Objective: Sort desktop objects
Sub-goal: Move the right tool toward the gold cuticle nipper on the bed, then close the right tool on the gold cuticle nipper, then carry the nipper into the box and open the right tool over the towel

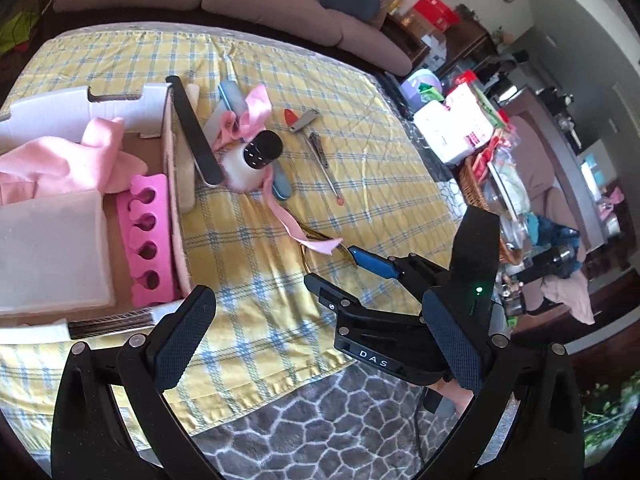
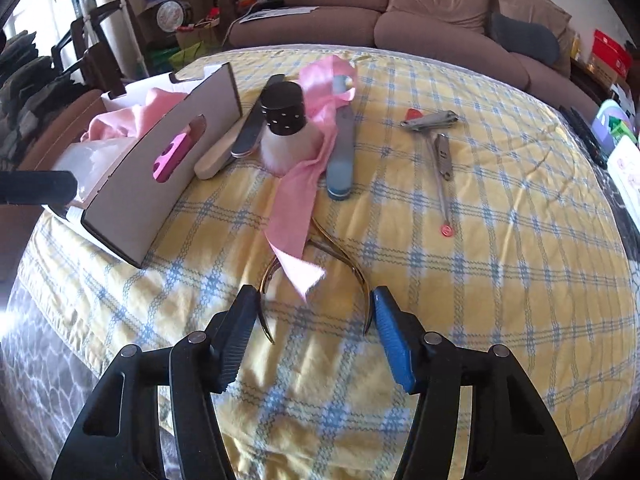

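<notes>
Gold cuticle nippers (image 2: 360, 280) lie on the yellow plaid cloth, partly under the end of a pink ribbon (image 2: 296, 208). My right gripper (image 2: 314, 296) straddles their two curved handles, and each pad rests against a handle. The left wrist view shows that gripper (image 1: 332, 264) low over the cloth. My left gripper (image 1: 318, 294) hangs open near the table's front edge, holding nothing. To its left is the cardboard box (image 1: 170, 184), with a pink toe separator (image 1: 148, 240), a pink cloth (image 1: 60, 156) and a translucent case (image 1: 48, 248) inside.
Against the box lean a black nail file (image 1: 196, 132) and a pale buffer block (image 2: 216, 160). A black-capped brush (image 2: 284, 120), a blue file (image 2: 340, 160), nail clippers (image 2: 432, 120) and a thin metal tool (image 2: 442, 168) lie further back. A sofa stands behind, clutter to the right.
</notes>
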`<state>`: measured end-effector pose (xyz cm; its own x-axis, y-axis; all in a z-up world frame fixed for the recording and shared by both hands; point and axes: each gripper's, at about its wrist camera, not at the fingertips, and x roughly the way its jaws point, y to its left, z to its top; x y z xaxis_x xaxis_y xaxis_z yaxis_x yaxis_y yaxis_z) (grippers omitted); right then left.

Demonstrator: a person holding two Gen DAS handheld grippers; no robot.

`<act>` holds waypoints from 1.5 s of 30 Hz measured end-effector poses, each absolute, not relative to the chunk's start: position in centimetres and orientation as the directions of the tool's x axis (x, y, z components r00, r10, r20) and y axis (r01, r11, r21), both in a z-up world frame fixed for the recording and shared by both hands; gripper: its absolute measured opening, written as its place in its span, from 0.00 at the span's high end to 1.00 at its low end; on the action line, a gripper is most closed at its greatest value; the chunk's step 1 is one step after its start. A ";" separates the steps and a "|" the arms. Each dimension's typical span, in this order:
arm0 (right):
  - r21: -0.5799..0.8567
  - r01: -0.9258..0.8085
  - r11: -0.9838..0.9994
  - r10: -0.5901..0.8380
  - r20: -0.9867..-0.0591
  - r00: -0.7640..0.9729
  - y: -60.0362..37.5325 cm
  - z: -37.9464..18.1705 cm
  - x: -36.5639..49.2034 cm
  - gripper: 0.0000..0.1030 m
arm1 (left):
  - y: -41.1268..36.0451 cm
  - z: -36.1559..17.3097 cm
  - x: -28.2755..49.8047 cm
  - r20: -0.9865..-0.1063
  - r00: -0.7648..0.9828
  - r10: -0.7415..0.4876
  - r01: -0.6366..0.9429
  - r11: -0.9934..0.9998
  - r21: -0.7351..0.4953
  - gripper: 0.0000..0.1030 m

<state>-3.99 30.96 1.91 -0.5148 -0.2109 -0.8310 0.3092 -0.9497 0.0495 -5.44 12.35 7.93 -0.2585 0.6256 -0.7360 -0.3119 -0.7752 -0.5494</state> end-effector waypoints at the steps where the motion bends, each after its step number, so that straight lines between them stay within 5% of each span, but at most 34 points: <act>1: 0.051 0.295 -0.954 -0.206 -0.828 -0.521 31.7 2.3 -3.6 0.41 | 12.9 7.8 -5.3 -0.732 -0.247 0.636 -0.315 -0.766 -0.560 0.00; 7: 0.102 0.192 -0.976 -0.192 -0.819 -0.540 37.4 4.1 -0.5 0.41 | 18.1 5.1 -5.1 -0.690 -0.110 0.716 -0.299 -0.686 -0.664 0.00; 15: 0.240 0.170 -0.956 -0.294 -0.810 -0.508 39.2 3.9 0.8 0.41 | 22.1 -0.5 -7.0 -0.570 0.019 0.822 -0.064 -0.568 -0.821 0.06; 20: 0.246 0.212 -0.946 -0.321 -0.803 -0.502 37.8 4.5 1.5 0.41 | 22.1 -0.9 -7.7 -0.556 -0.013 0.831 -0.041 -0.556 -0.830 0.60; 25: 0.253 0.224 -0.941 -0.335 -0.783 -0.524 37.3 5.5 1.6 0.41 | 20.6 -0.3 -8.2 -0.546 -0.047 0.837 -0.034 -0.547 -0.836 0.82; 45: 0.326 0.384 -0.863 -0.496 -0.685 -0.533 17.0 11.5 -4.6 0.41 | -2.8 8.2 -12.2 -0.620 -0.263 0.739 -0.082 -0.658 -0.749 0.83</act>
